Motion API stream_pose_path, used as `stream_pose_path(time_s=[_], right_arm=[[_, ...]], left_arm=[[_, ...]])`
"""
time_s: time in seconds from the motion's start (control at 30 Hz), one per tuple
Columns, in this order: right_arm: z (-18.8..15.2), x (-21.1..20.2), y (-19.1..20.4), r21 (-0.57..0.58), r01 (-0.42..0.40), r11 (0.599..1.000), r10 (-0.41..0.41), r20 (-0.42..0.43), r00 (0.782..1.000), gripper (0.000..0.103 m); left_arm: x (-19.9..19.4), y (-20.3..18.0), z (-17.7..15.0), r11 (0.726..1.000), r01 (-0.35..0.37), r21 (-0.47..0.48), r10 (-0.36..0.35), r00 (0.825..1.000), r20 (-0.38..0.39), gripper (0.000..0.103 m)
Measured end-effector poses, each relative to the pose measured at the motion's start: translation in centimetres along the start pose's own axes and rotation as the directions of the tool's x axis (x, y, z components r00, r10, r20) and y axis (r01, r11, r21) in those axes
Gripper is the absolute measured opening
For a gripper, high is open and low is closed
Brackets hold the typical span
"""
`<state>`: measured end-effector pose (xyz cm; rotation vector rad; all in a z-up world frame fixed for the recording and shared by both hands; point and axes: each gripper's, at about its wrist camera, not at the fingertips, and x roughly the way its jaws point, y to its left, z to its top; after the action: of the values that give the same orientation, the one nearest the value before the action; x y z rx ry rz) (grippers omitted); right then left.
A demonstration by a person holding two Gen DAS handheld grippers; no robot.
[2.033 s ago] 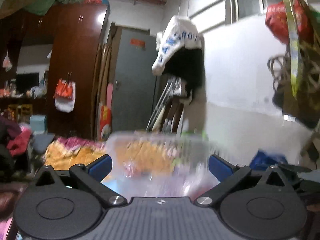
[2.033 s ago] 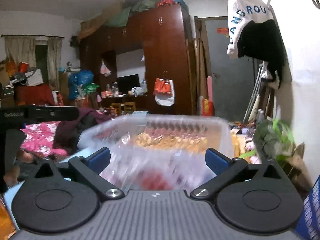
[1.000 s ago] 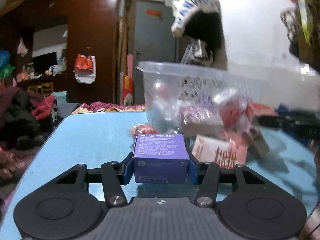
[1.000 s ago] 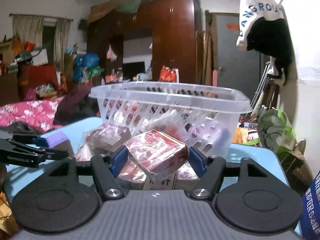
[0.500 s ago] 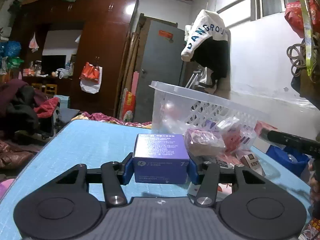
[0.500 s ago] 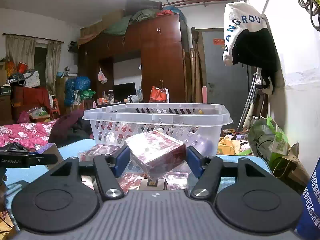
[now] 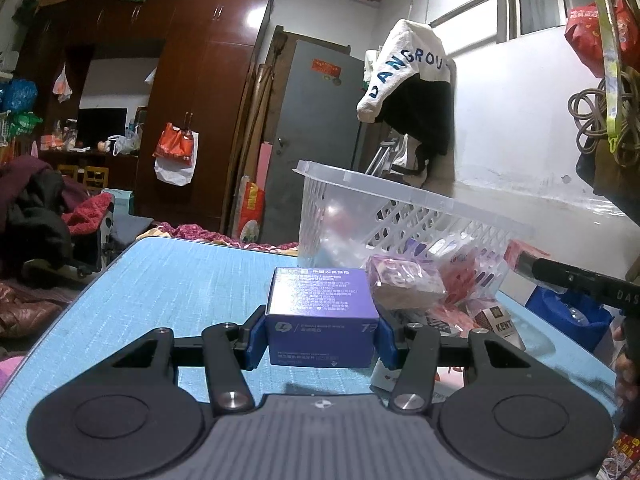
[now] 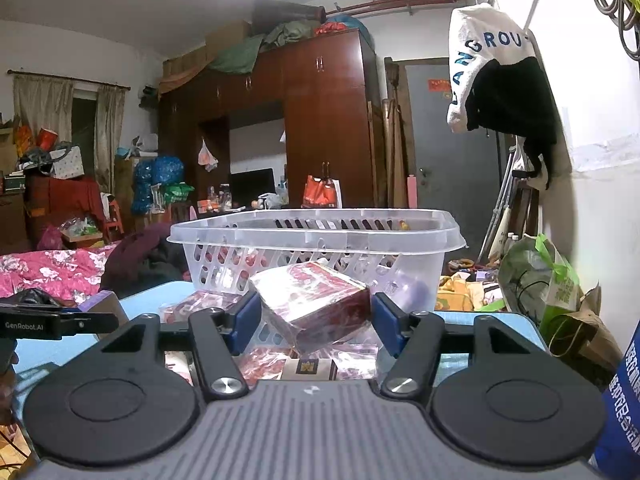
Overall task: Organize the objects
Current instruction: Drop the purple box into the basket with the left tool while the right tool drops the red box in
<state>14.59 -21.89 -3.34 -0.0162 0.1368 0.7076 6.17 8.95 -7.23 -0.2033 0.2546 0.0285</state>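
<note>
So my left tongs (image 7: 322, 336) are clamped on the purple box (image 7: 322, 314) at the lower middle of the left view, pads on its two short ends; its long side runs across the frame, level, printed top facing up. My right tongs (image 8: 316, 314) are clamped on the red wrapped box (image 8: 314, 306) at the middle of the right view; it sits tilted, one corner dipping toward the lower middle, and the jaws have just been closing on it. Behind both stands the clear basket (image 8: 316, 236) on the blue table (image 7: 180, 280), loose packets (image 7: 404, 286) heaped at its foot. Two seconds ago both tongs were spread around the blurred basket, holding no box
</note>
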Motion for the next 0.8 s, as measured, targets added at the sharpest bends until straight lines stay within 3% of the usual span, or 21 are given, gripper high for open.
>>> stream_pose_path(time_s=[0.2, 0.33, 0.5, 0.57, 0.63, 0.7, 0.8], right_arm=[[-0.3, -1.7, 1.0, -0.041, 0.027, 0.999, -0.022, 0.102, 0.995, 0.063], [0.0, -2.8, 1.1, -0.040, 0.016, 0.999, -0.010, 0.152, 0.988, 0.063], [5.1, -3.0, 1.6, -0.087, 0.013, 0.996, 0.007, 0.218, 0.976, 0.063], [7.9, -1.1, 1.5, -0.101, 0.049, 0.994, -0.030, 0.178, 0.984, 0.063], [10.3, 2.5, 0.9, -0.112, 0.083, 0.990, -0.076, 0.069, 0.995, 0.063], [11.7, 6.3, -0.5, -0.090, 0.055, 0.994, -0.060, -0.053, 0.997, 0.063], [12.4, 9.3, -1.1, -0.095, 0.043, 0.995, -0.055, -0.123, 0.991, 0.064]], left_arm=[[-0.1, 0.2, 0.0, 1.000, 0.012, -0.002, -0.012, 1.000, 0.001, 0.056], [0.0, 0.2, 1.4, 0.999, 0.051, 0.014, -0.050, 0.998, -0.048, 0.056], [0.4, -1.4, 9.3, 0.988, 0.138, 0.068, -0.140, 0.990, 0.021, 0.056], [2.7, -2.5, 12.8, 0.980, 0.187, 0.072, -0.186, 0.982, -0.017, 0.057], [5.8, -3.9, 15.4, 0.977, 0.206, 0.058, -0.201, 0.976, -0.079, 0.057], [8.6, -5.3, 16.7, 0.983, 0.167, 0.078, -0.156, 0.979, -0.130, 0.057], [11.6, -6.3, 16.8, 0.985, 0.142, 0.093, -0.124, 0.975, -0.183, 0.059]])
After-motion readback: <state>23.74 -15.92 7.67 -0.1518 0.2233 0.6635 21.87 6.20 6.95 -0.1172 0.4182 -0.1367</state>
